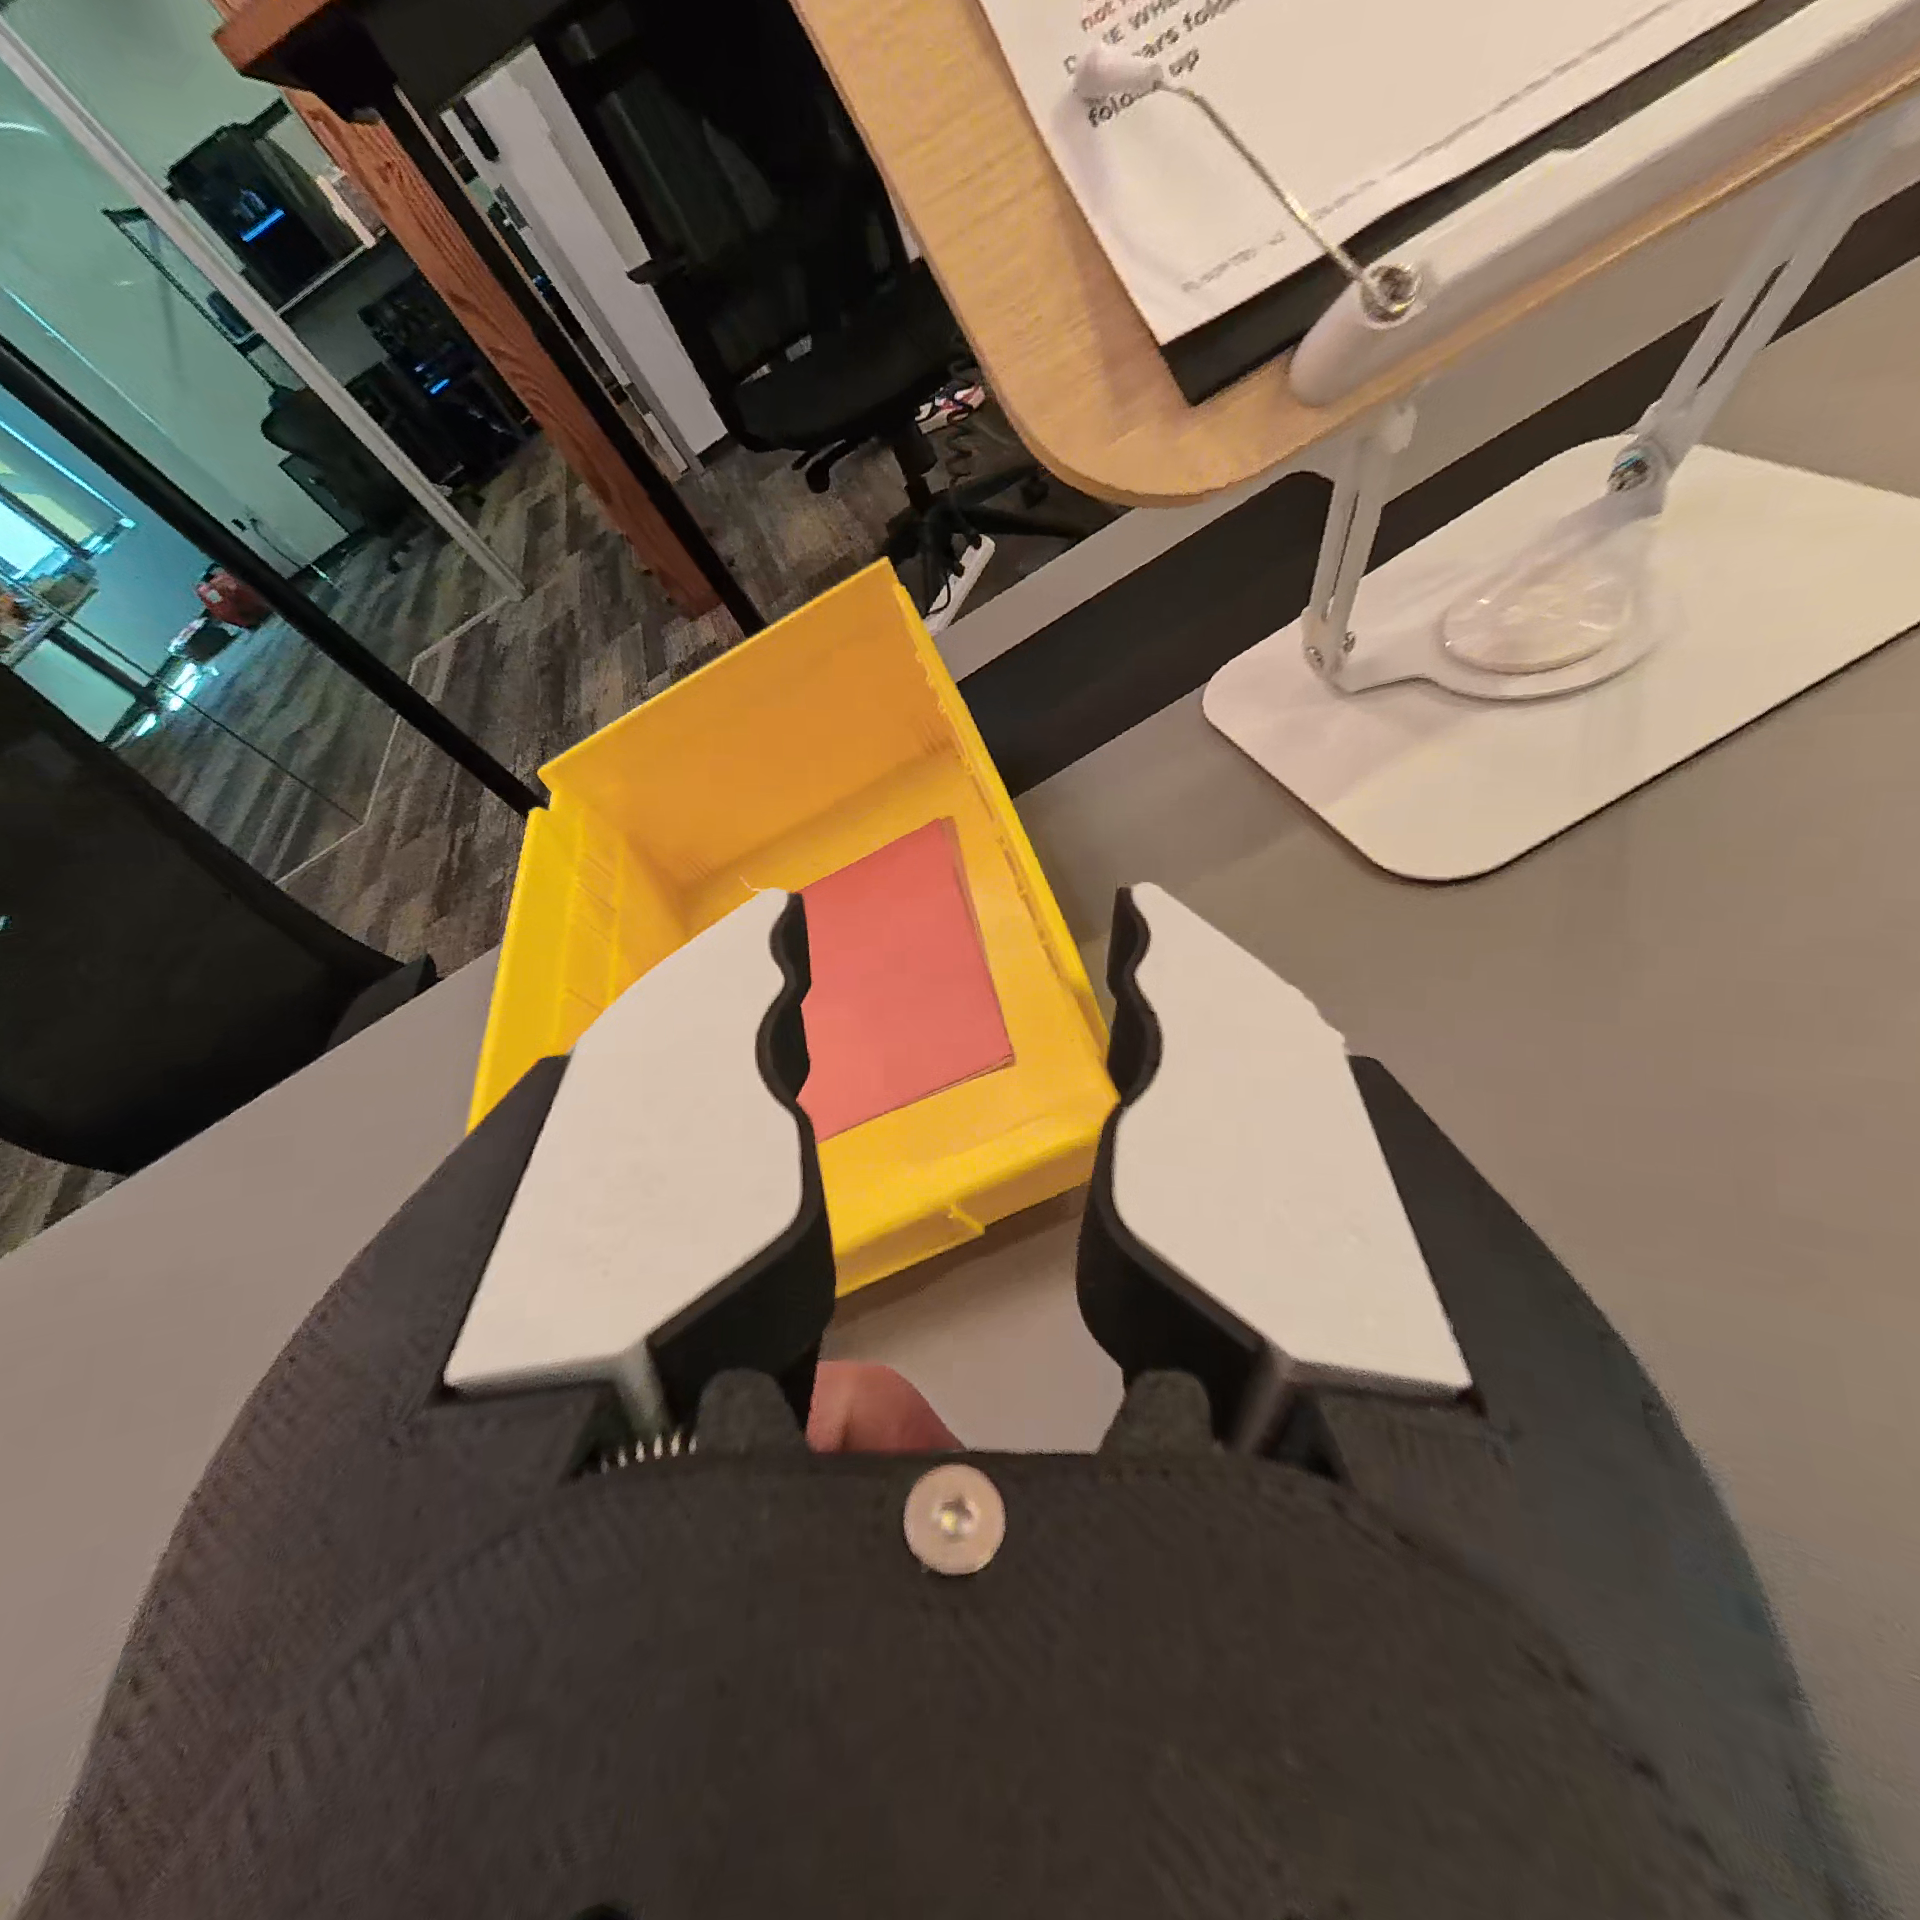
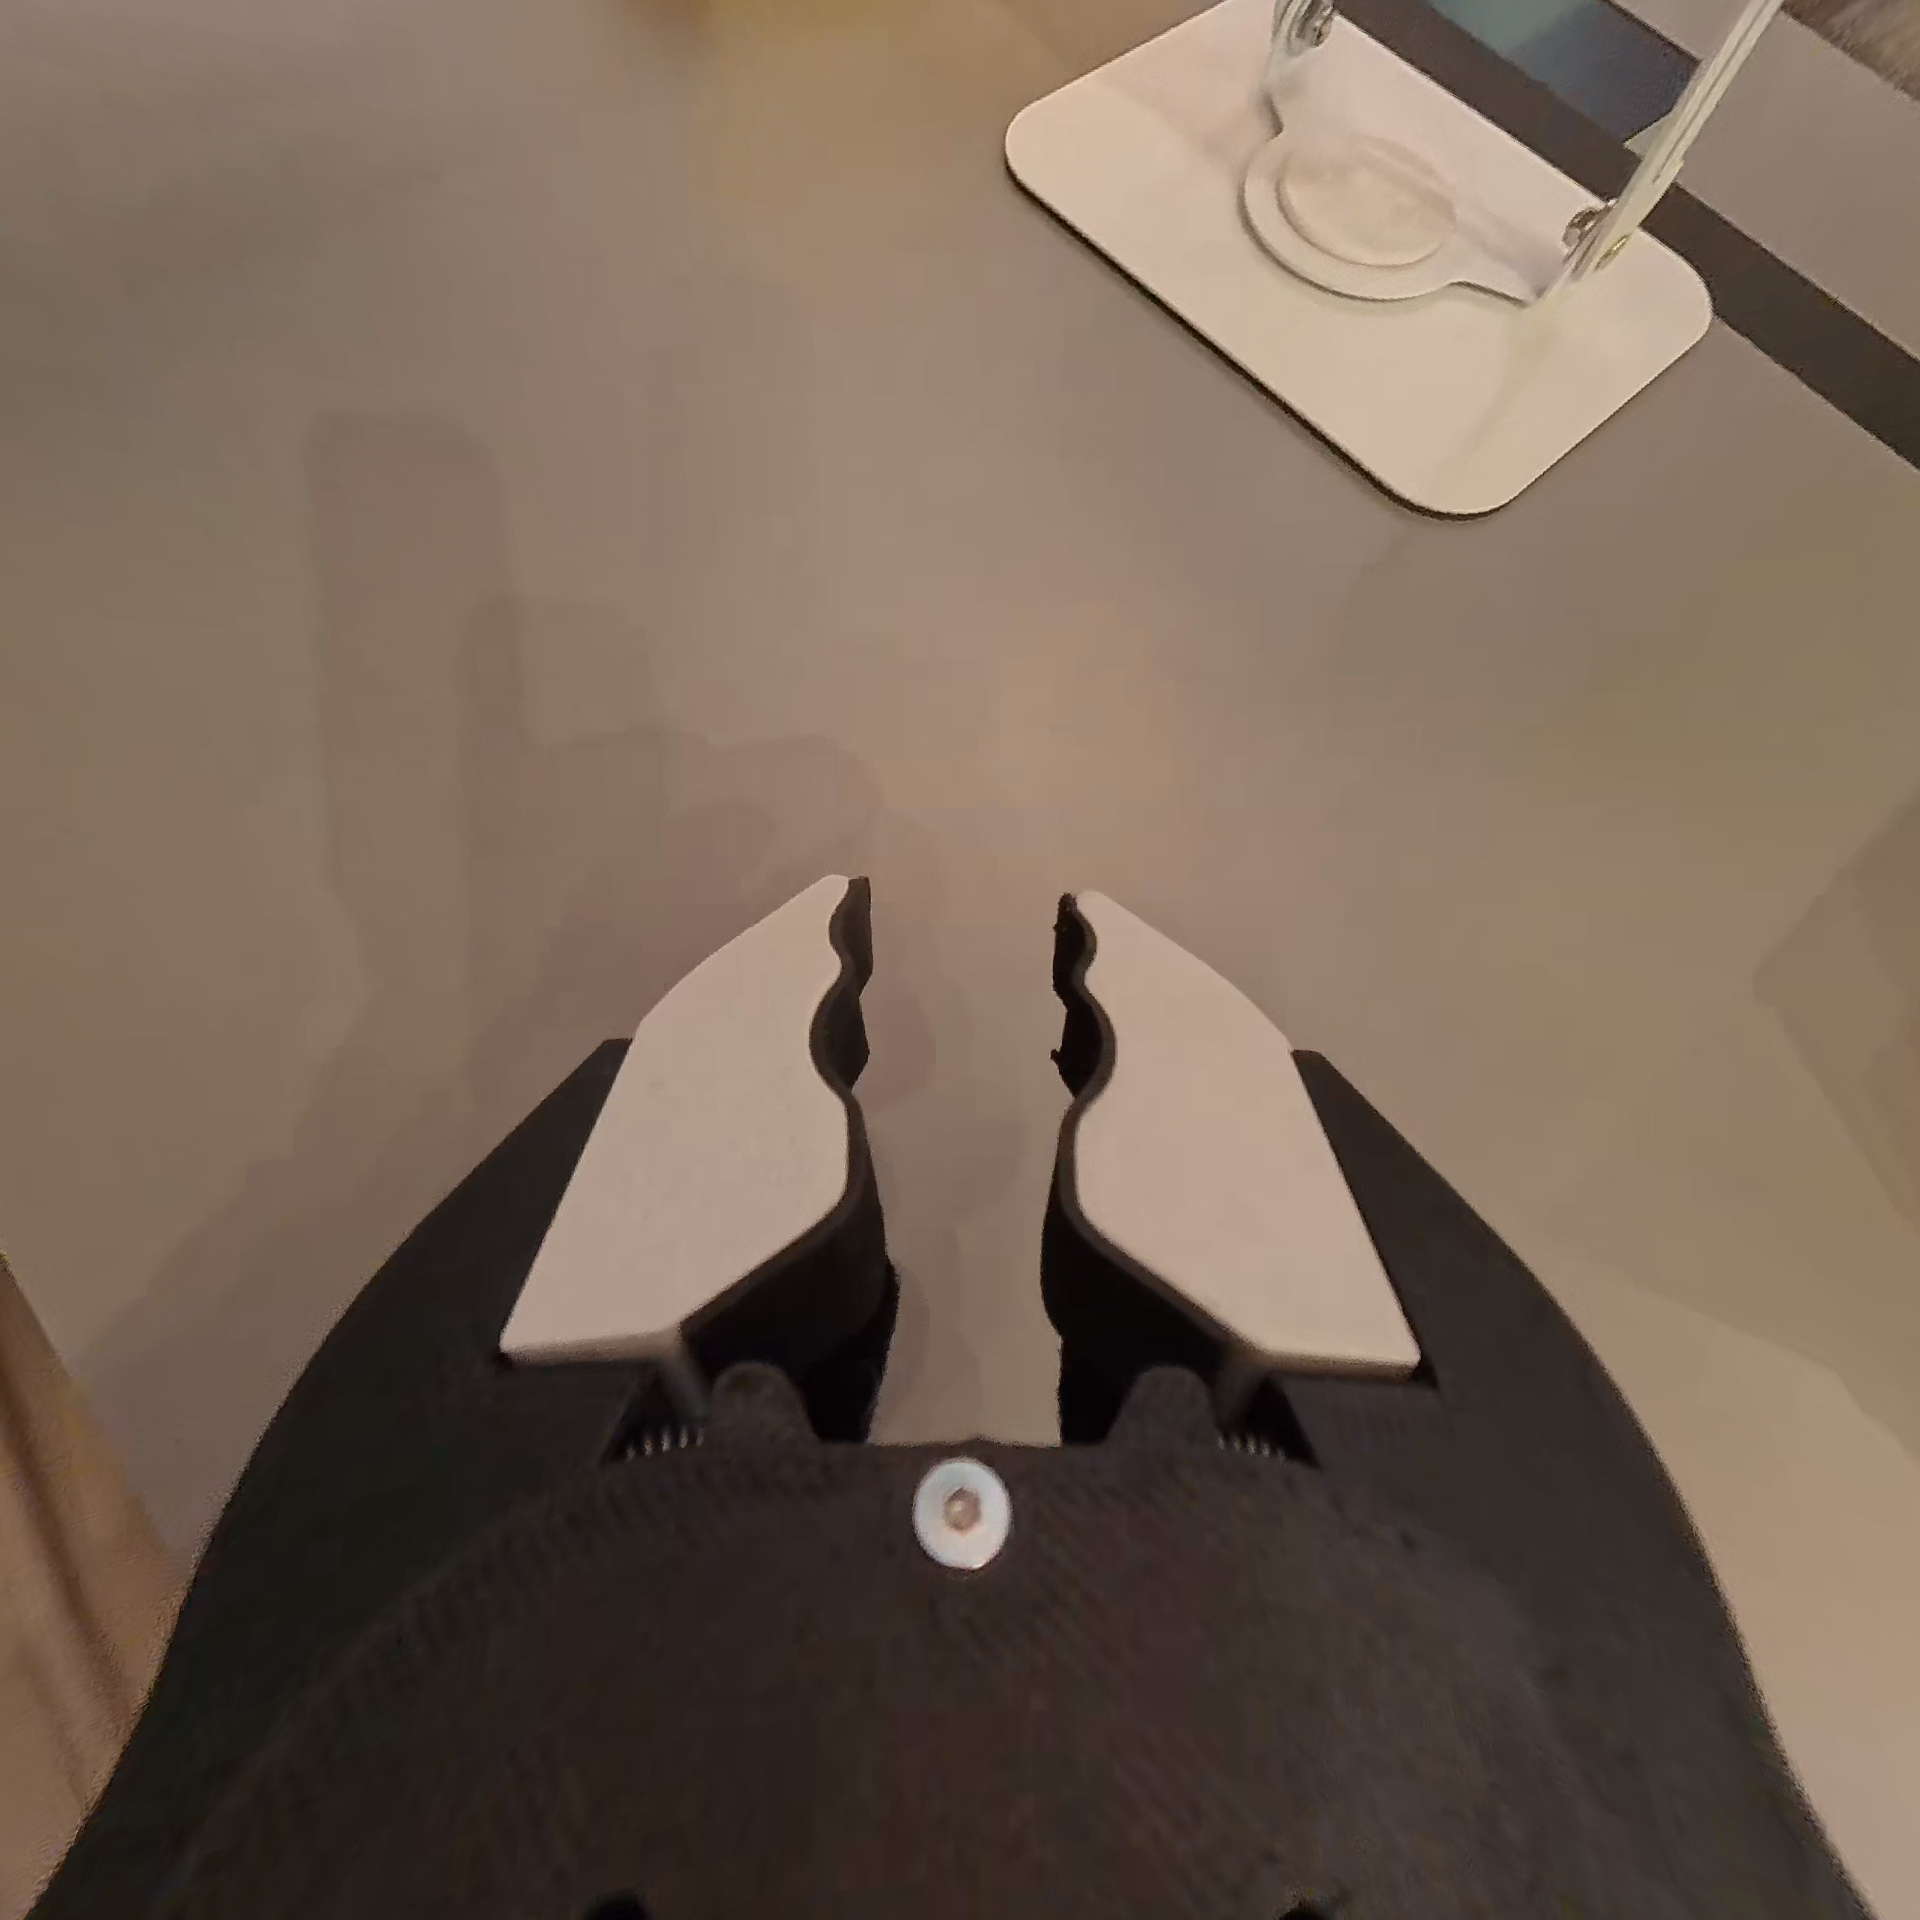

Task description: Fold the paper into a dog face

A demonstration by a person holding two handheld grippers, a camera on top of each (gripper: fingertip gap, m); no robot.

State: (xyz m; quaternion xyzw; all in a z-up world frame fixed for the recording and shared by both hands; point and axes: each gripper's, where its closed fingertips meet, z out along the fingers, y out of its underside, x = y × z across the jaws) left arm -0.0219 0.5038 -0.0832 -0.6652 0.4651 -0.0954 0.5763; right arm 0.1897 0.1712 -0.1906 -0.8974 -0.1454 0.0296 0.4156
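Nearest, the left gripper (image 1: 956, 914) hangs with its jaws wide and empty above the near wall of the yellow bin (image 1: 727, 748). Just beyond, the pink paper (image 1: 904, 966) lies flat on the bin floor, toward its right wall. A flat sheet gives little edge to pinch, so the tips may skid, crumple it or nudge the bin toward the counter (image 1: 1455, 1091) edge at far left. Off right, the right gripper (image 2: 964, 904) hovers half-spread, empty, over bare counter. Farther back stands the white stand (image 1: 1558, 727).
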